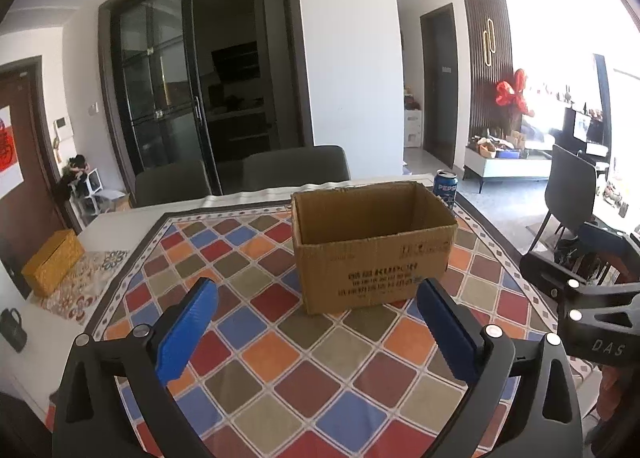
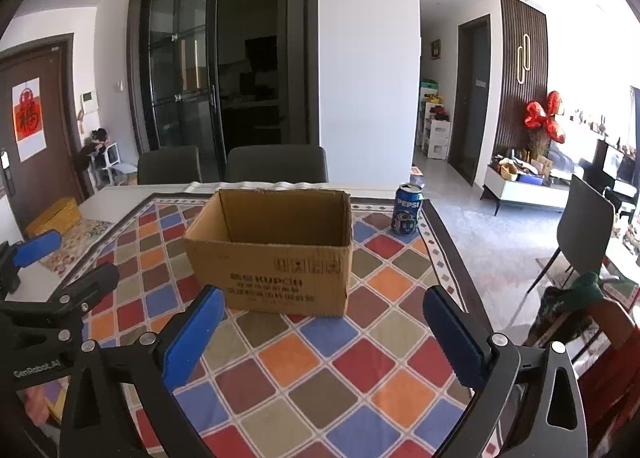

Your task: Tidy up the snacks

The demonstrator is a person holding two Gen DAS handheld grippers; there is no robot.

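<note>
Both sets of jaws stand released with nothing between them: the left gripper (image 1: 316,318) and right gripper (image 2: 320,322) hover over the checked cloth (image 1: 280,370) on the worktop, just short of the open cardboard box (image 2: 272,254). The box looks empty; a Pepsi can (image 2: 407,209) stands beyond its far right corner. No other snack shows, so the can seems the likely pick: approach it upright, grip mid-body, clear the box rim before lowering

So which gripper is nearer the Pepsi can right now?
Right, by a little. The right gripper faces the cardboard box with the Pepsi can just beyond-right; the left gripper sits further left.
</note>
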